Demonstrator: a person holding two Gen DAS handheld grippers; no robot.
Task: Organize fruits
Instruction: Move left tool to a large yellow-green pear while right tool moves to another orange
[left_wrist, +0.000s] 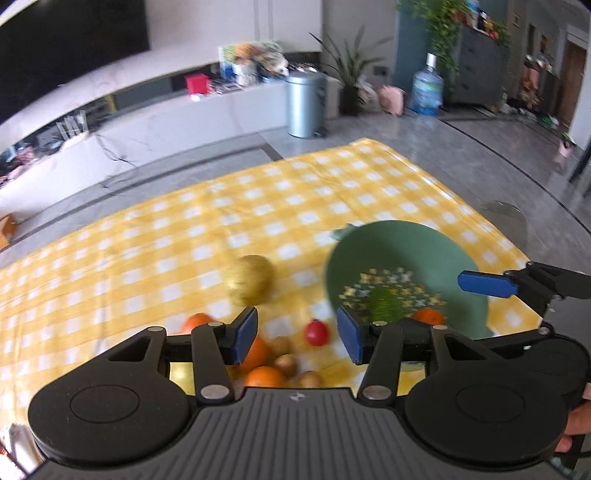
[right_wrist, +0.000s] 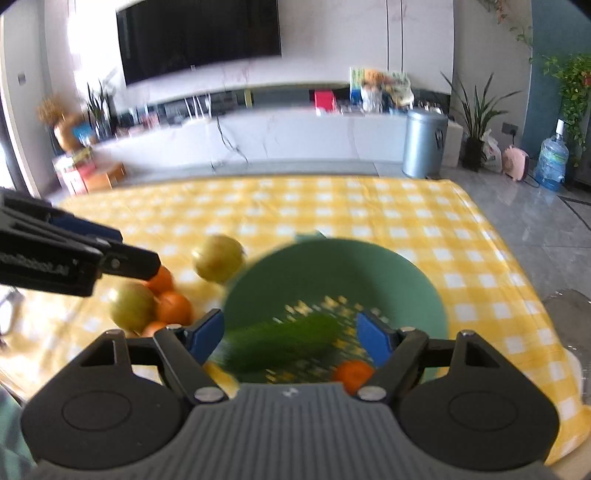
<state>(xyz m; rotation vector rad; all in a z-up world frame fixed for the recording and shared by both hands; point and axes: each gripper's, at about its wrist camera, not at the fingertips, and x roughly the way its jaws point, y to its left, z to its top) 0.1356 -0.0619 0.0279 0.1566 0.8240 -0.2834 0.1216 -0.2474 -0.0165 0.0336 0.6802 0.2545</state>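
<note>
A green bowl with a patterned bottom sits on the yellow checked tablecloth. It holds a green cucumber and an orange. My right gripper is open above the bowl, with the blurred cucumber between its jaws but not gripped. My left gripper is open over a pile of oranges, small brown fruits and a red fruit. A yellow-green apple lies beyond. The bowl is to its right.
A second greenish apple lies by the oranges left of the bowl. The table's right edge drops to a grey tiled floor. A bin, plants and a water bottle stand far behind.
</note>
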